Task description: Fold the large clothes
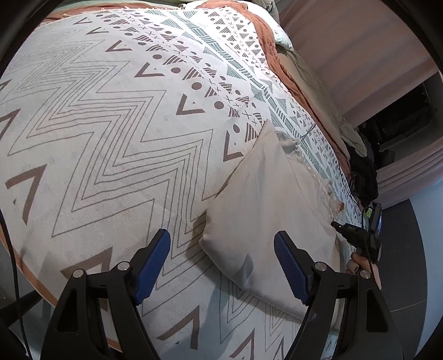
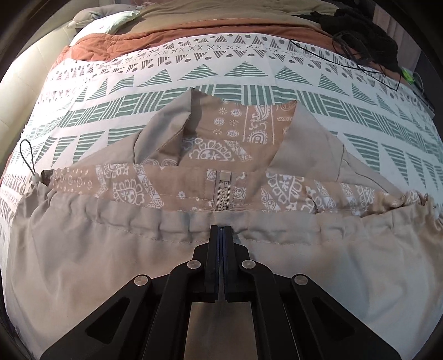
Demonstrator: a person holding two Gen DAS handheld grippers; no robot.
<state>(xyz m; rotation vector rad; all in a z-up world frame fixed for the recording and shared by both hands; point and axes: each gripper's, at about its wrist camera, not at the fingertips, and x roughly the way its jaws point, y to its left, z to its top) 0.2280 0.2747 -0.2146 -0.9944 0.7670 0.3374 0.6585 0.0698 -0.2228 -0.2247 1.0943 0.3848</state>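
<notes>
A beige jacket point(image 1: 263, 207) lies folded on the patterned bedspread point(image 1: 97, 124), its lower corner between the blue pads of my left gripper point(image 1: 221, 243), which stands open just above it. In the right wrist view the jacket point(image 2: 83, 263) shows a paisley lining point(image 2: 221, 133), a zipper point(image 2: 223, 193) and a gathered hem. My right gripper point(image 2: 221, 229) is shut, its tips pinching that hem just below the zipper. From the left wrist view the right gripper point(image 1: 339, 225) sits at the jacket's right edge, held by a hand point(image 1: 357, 263).
An orange blanket point(image 2: 110, 41) and a pillow point(image 2: 116, 22) lie at the head of the bed. Black cloth point(image 2: 368, 30) with thin cords point(image 2: 346, 63) sits at the far right. A drawstring loop point(image 2: 27, 155) sticks out at the hem's left end. The bed edge point(image 1: 27, 265) drops off at left.
</notes>
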